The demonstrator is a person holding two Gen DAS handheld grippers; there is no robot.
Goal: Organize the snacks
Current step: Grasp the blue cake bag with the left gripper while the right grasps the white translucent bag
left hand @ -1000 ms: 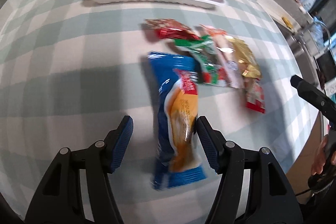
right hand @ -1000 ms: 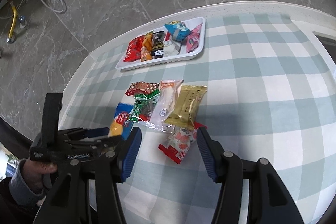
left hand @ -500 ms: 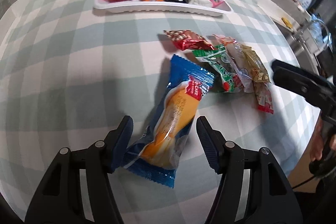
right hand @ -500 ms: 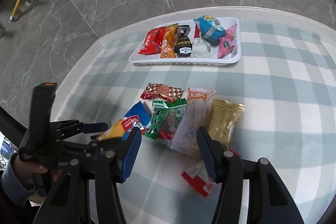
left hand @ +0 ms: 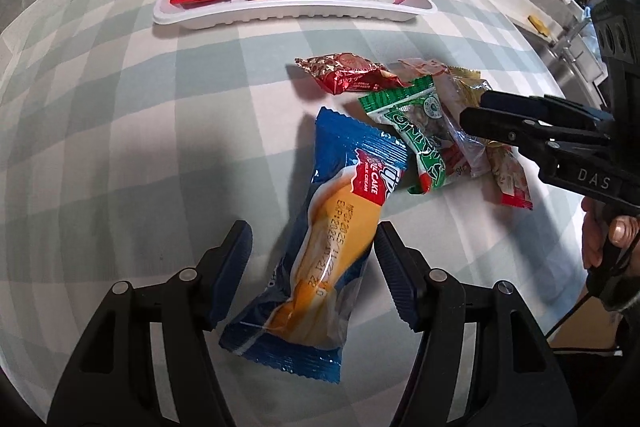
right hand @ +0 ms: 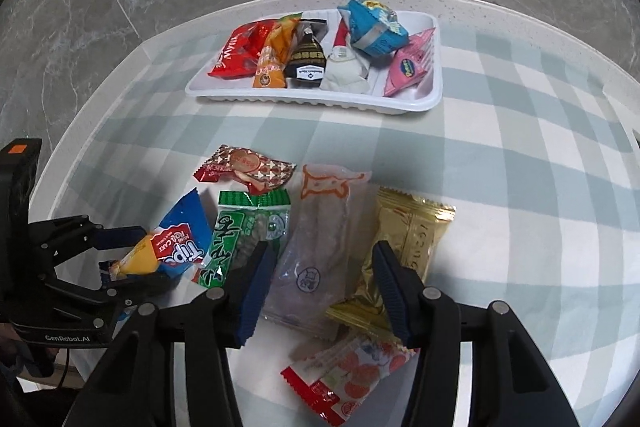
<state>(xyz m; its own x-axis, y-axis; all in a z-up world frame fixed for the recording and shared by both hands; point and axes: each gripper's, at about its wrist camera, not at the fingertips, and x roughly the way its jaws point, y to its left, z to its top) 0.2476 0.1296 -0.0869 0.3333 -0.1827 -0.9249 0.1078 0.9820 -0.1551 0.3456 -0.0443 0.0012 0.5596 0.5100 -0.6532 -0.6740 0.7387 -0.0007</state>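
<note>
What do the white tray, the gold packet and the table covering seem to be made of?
White tray: likely thin moulded plastic or foam, matte, with a ribbed rim.
Gold packet: probably metallised foil film; it is shiny and crinkled, with serrated ends.
Table covering: looks like a smooth checked cloth or vinyl sheet in pale green and white; which one cannot be told.

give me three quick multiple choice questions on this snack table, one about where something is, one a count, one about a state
1. Where is the green packet?
A in the tray
B on the table, its end over the blue roll cake packet
C on the floor

2. How many snacks lie in the white tray?
A three
B six
C nine

3. The left gripper is
A open around the roll cake packet
B shut on the gold packet
C empty, over the tray

Answers: B, it overlaps the blue wrapper; B, six wrappers show; A, both pads flank it.
</note>
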